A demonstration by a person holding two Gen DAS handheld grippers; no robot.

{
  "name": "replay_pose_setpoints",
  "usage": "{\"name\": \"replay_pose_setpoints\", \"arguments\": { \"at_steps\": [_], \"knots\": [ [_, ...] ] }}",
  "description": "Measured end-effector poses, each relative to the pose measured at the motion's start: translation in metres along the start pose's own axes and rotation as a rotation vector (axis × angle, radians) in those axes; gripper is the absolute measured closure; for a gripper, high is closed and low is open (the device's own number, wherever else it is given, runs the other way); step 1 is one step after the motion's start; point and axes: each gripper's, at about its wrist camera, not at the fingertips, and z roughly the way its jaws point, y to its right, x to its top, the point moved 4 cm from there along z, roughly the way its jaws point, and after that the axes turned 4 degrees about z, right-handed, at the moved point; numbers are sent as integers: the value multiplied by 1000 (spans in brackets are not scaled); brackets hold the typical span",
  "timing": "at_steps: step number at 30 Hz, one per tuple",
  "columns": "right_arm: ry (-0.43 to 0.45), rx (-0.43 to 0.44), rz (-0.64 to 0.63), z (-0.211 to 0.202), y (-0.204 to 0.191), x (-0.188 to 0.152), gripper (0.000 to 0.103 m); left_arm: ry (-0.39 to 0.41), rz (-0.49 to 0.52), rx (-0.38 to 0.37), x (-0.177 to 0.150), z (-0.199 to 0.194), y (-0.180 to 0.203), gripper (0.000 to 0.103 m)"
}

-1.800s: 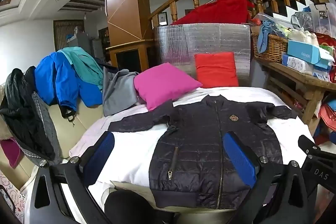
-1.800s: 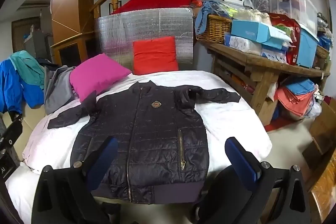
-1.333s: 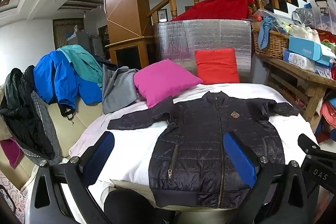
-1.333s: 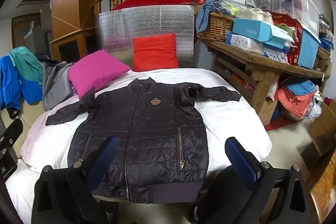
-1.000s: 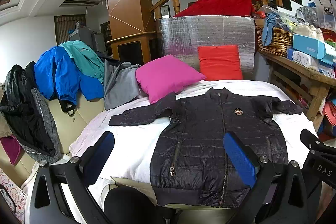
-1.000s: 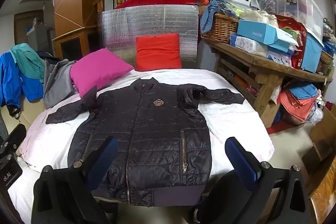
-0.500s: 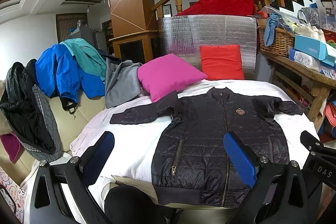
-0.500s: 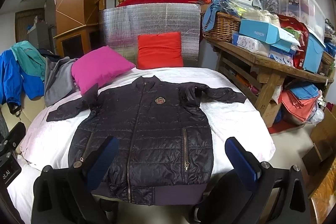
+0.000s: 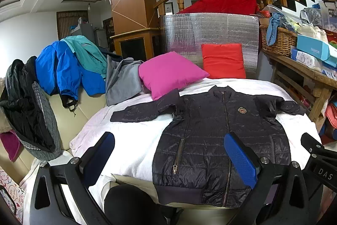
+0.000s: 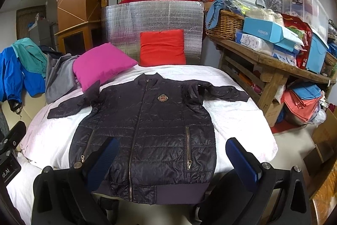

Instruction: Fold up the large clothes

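Note:
A dark navy quilted jacket [image 9: 212, 140] [image 10: 151, 123] lies flat, front up and zipped, on a white-covered bed [image 9: 134, 140] [image 10: 238, 119]. Both sleeves spread out sideways, and its hem hangs at the near edge. My left gripper [image 9: 169, 153] is open, held above the near edge, with its left finger over white sheet and its right finger over the jacket's lower front. In the right wrist view my right gripper [image 10: 171, 158] is open too, hovering above the hem. Neither touches the cloth.
A pink cushion [image 9: 168, 73] and a red cushion [image 9: 223, 60] lie at the bed's head against a silver foil panel [image 10: 153, 20]. Several jackets [image 9: 63, 64] drape over a sofa at the left. A cluttered wooden bench [image 10: 271, 60] stands at the right.
Both views have drifted slightly, so the jacket sits a little lower and further right in the frames. The jacket itself has not moved, and both grippers stay open.

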Motion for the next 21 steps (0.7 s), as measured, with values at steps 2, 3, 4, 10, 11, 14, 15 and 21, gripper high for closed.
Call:
{"name": "replay_pose_setpoints", "arguments": {
  "at_steps": [2,3,4,10,11,14,15,21],
  "knots": [
    [-1,0,1,0,0,0,0,-3,0,-2,0,0,-1,0],
    [-2,0,1,0,0,0,0,-3,-2,-3,0,0,-1,0],
    [-2,0,1,0,0,0,0,-4,-2,-3,0,0,-1,0],
    [-3,1,0,0,0,0,0,-2,-4,1,-2,0,-4,0],
    [-3,1,0,0,0,0,0,-2,-4,1,-2,0,-4,0],
    [-3,1,1,1,-1,-1,0,-1,-4,1,-2,0,-4,0],
    [-4,2,2,1,-1,-1,0,-1,-5,3,-2,0,-4,0],
    [-3,2,1,1,-1,-2,0,-1,-5,3,-3,0,-4,0]
  ]
}}
